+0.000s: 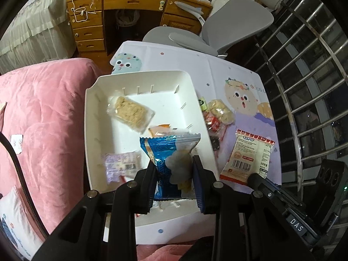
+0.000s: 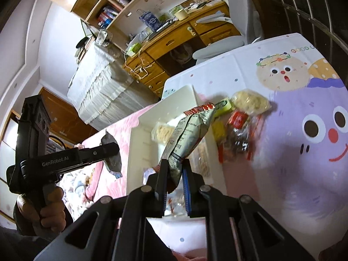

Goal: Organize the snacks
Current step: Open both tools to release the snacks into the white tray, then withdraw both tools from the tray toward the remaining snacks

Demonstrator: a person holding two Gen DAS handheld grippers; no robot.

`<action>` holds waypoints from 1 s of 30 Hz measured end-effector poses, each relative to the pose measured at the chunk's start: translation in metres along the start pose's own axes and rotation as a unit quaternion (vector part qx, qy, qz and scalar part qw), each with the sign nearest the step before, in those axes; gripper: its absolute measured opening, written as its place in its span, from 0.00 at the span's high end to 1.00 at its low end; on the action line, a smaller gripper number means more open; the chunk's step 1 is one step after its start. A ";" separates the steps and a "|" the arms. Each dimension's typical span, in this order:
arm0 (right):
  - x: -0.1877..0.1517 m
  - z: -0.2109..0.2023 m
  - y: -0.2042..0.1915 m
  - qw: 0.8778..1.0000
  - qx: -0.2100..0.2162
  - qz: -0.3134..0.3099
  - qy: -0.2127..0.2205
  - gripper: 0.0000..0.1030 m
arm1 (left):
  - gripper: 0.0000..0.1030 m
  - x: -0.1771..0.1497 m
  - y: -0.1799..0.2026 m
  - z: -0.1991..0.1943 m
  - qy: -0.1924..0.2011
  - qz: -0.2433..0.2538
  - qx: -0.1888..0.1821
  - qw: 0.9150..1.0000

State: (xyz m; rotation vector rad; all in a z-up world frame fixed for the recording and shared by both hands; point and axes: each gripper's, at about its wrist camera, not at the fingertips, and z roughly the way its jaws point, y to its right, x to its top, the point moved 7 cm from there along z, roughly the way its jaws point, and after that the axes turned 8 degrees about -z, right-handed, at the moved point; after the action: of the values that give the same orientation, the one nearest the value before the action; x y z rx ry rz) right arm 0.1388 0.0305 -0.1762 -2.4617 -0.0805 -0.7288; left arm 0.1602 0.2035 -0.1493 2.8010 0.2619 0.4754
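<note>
My left gripper (image 1: 174,161) is shut on a blue foil snack packet (image 1: 171,150) that hangs over the near part of a white tray (image 1: 91,130). In the tray lie a clear-wrapped cracker (image 1: 132,113), an orange packet (image 1: 159,130) and a pale purple packet (image 1: 122,165). My right gripper (image 2: 175,162) is shut on a white and red snack packet (image 2: 189,130), held up beside the tray's right rim (image 2: 139,143). That packet (image 1: 250,156) and the right gripper (image 1: 253,177) also show in the left wrist view. The left gripper (image 2: 115,150) appears at the left of the right wrist view.
A pile of loose snacks (image 1: 215,113) (image 2: 239,119) lies on the cartoon tablecloth (image 1: 239,76) right of the tray. A pink blanket (image 1: 43,108) lies left. A grey chair (image 1: 228,26), a wooden desk (image 1: 130,10) and metal window bars (image 1: 304,87) stand beyond.
</note>
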 end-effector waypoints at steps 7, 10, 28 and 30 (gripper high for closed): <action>-0.030 0.015 -0.034 0.999 -0.009 -0.040 -0.034 0.88 | 0.73 -0.023 -0.022 0.003 0.010 0.017 0.013 1.000; -0.040 0.021 -0.051 0.996 -0.020 -0.067 -0.046 0.88 | 0.72 -0.032 -0.027 0.004 0.011 0.025 0.014 1.000; -0.069 0.022 -0.038 0.992 -0.078 -0.035 -0.088 0.59 | 0.26 -0.045 -0.016 0.000 0.041 0.028 -0.007 0.999; -0.070 0.019 -0.032 0.992 -0.082 -0.031 -0.090 0.58 | 0.25 -0.046 -0.009 0.003 0.038 0.032 -0.010 0.999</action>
State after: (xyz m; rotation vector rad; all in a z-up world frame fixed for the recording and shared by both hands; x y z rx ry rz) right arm 0.0820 0.0749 -0.2093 -2.6896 -0.1722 -0.5577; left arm 0.1173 0.2010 -0.1686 2.7819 0.1819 0.5967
